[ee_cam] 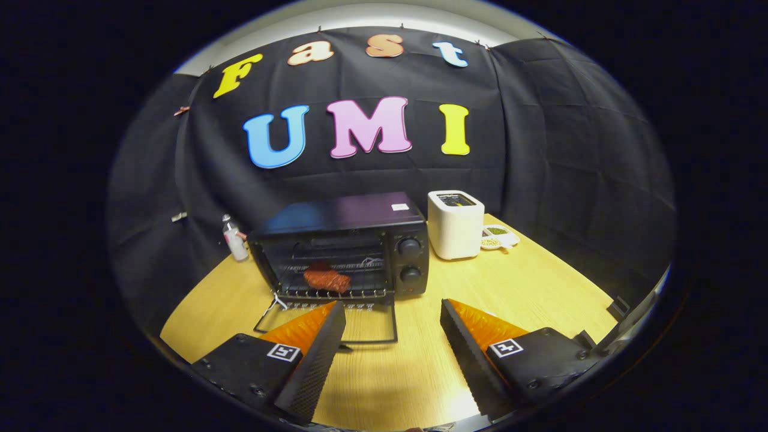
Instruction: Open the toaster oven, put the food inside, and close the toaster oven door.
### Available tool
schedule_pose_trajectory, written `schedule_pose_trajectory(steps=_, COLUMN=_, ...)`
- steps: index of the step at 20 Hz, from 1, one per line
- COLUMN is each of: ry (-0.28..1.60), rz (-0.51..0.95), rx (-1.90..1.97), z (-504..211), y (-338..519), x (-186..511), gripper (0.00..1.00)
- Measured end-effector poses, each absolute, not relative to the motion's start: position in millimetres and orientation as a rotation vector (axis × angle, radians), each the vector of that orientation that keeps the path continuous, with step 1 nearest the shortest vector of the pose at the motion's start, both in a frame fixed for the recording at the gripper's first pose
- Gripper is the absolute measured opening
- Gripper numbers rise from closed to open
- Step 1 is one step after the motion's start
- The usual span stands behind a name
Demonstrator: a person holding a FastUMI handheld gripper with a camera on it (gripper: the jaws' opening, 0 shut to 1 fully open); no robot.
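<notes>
Toaster oven [354,249] sits beyond your fingers on the wooden table [528,288], with its glass door [336,324] dropped flat toward you and the food [327,279], a reddish chunk, lying on the wire rack [330,294] inside. Judging by that, only the closing is left for you.

From the gripper view, your gripper [393,312] is spread wide with nothing between the fingers; the left fingertip [336,315] hangs over the near part of the lowered door, and the right one stands off to the side of it, above bare table.

Watch the next move. You have to get under or behind the door's front edge, and a finger that catches the wire rack instead could drag it and the food out. Push too hard on the door and the light oven may slide back toward the booth wall, or toward the small bottle [235,239] at its left. The white toaster [456,225] and the little dishes [498,237] stand well clear on the right, so a swing from that side is the safer one. Close gently, or the door may bounce open again.
</notes>
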State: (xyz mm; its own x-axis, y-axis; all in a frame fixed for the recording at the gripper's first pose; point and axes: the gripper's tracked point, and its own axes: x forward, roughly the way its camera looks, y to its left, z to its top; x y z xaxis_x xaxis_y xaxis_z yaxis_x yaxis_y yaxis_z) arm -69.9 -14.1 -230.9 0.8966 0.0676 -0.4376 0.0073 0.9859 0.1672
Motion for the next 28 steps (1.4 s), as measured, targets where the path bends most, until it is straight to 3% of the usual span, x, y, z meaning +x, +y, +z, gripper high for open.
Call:
schedule_pose_trajectory(steps=6, ry=0.612, rz=0.158, rx=0.155, z=-288, y=64, x=-92, gripper=0.98)
schedule_pose_trajectory(steps=15, ry=0.749, rz=0.125, rx=0.212, z=-356, y=109, x=-70, gripper=0.99)
schedule_pose_trajectory(steps=28, ry=0.802, rz=0.058, rx=0.149, z=-377, y=110, x=-49, gripper=0.96)
